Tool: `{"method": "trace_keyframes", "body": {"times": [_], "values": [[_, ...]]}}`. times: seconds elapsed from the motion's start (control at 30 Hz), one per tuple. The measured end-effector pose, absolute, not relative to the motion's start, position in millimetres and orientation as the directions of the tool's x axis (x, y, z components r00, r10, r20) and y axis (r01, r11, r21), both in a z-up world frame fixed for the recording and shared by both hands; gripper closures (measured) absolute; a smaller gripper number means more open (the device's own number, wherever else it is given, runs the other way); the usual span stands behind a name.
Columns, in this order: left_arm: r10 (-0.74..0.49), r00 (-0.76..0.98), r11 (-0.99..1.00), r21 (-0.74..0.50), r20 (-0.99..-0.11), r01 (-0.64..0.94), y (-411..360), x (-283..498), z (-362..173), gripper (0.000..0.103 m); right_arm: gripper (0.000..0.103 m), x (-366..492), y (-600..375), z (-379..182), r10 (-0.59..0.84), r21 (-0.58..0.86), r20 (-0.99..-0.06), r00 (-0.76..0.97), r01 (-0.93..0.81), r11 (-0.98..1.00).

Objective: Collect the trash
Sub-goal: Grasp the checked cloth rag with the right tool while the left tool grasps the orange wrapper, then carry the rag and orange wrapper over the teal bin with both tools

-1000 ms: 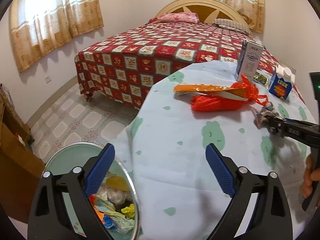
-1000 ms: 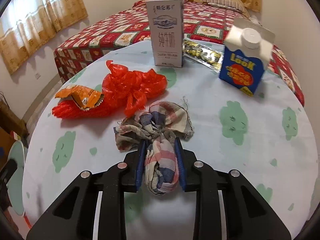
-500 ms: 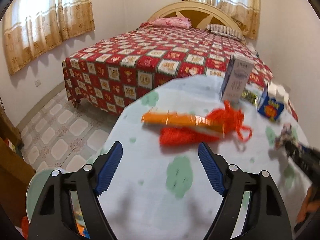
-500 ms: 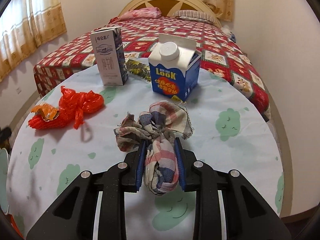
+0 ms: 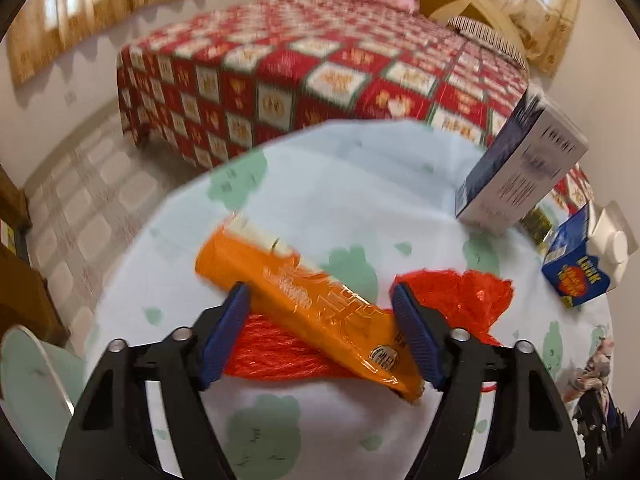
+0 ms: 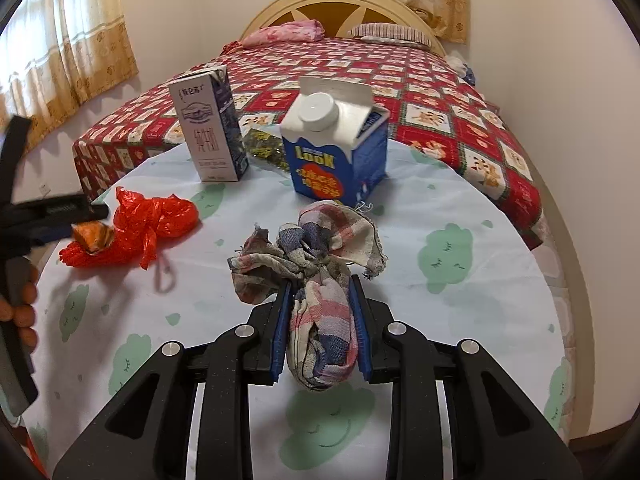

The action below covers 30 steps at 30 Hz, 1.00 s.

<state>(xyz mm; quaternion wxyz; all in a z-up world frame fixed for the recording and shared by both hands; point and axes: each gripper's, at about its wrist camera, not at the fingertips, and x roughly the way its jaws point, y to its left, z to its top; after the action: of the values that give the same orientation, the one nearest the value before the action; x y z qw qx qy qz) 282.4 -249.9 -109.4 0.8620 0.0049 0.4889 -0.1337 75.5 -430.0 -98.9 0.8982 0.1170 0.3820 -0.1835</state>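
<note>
An orange snack wrapper (image 5: 308, 300) lies across a crumpled red plastic bag (image 5: 460, 296) on the round table (image 5: 360, 184). My left gripper (image 5: 320, 292) straddles the wrapper. Its jaws are closing, and the blue pads stand beside the wrapper's edges without clearly pressing on it. In the right wrist view this gripper (image 6: 52, 216) reaches over the wrapper (image 6: 92, 236) and the red bag (image 6: 156, 220), held by a hand (image 6: 20, 312). My right gripper (image 6: 320, 286) is shut on a bunched checked cloth (image 6: 320, 256), just above the tablecloth.
A white milk carton (image 6: 210, 136) and a blue carton (image 6: 336, 148) stand at the table's far side, with a foil wrapper (image 6: 264, 148) between them. A pale green bin (image 5: 28, 384) sits on the floor at the left. A bed (image 6: 400, 72) stands behind the table.
My left gripper has moved from above the bin across the table to the orange wrapper, and its jaws have narrowed. My right gripper, still holding the cloth, has swung towards the cartons.
</note>
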Motion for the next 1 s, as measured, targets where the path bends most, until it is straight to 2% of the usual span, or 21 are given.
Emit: {"method": "trace_keyframes", "body": {"times": [0.03,0.07,0.1,0.13,0.17,0.27,0.43,0.57,0.73,1.0], "values": [[-0.246,0.467,0.958,-0.142,-0.849,0.248,-250.1,282.6,-114.4,0.053,0.075,74.3,-431.3,-99.4,-0.237,0.074,-0.730,0.641,0.419,0.905],[-0.277,0.447,0.949,-0.170,-0.850,0.265,-249.8,281.3,-117.8,0.061,0.075,73.3,-432.6,-100.0,-0.234,0.078,-0.732,0.640,0.420,0.904],[-0.291,0.442,0.945,-0.181,-0.849,0.274,-249.6,279.7,-118.1,0.066,0.075,72.3,-433.3,-100.3,-0.233,0.081,-0.732,0.640,0.421,0.903],[-0.300,0.442,0.939,-0.179,-0.846,0.294,-250.2,276.5,-117.0,0.074,0.075,71.1,-434.0,-100.4,-0.233,0.084,-0.731,0.641,0.424,0.902],[-0.306,0.447,0.933,-0.172,-0.840,0.315,-250.6,272.5,-114.5,0.077,0.075,70.3,-434.0,-100.1,-0.232,0.086,-0.732,0.641,0.425,0.901],[-0.321,0.481,0.923,-0.156,-0.816,0.351,-245.8,258.7,-100.8,0.081,0.075,66.6,-433.5,-98.1,-0.234,0.091,-0.727,0.645,0.429,0.899],[-0.369,0.535,0.902,-0.152,-0.760,0.405,-222.7,232.9,-65.2,0.081,0.075,52.3,-426.3,-90.0,-0.237,0.111,-0.706,0.668,0.435,0.894],[-0.400,0.523,0.884,-0.165,-0.753,0.438,-201.8,212.6,-52.0,0.081,0.075,42.3,-417.2,-87.1,-0.223,0.134,-0.700,0.678,0.432,0.892],[-0.350,0.535,0.886,-0.086,-0.769,0.456,-176.2,176.4,-53.9,0.081,0.075,32.4,-394.9,-81.9,-0.207,0.135,-0.701,0.683,0.411,0.902],[-0.312,0.542,0.894,-0.048,-0.781,0.446,-146.3,139.6,-59.6,0.081,0.075,20.7,-359.8,-75.4,-0.195,0.128,-0.698,0.689,0.389,0.912]]}}
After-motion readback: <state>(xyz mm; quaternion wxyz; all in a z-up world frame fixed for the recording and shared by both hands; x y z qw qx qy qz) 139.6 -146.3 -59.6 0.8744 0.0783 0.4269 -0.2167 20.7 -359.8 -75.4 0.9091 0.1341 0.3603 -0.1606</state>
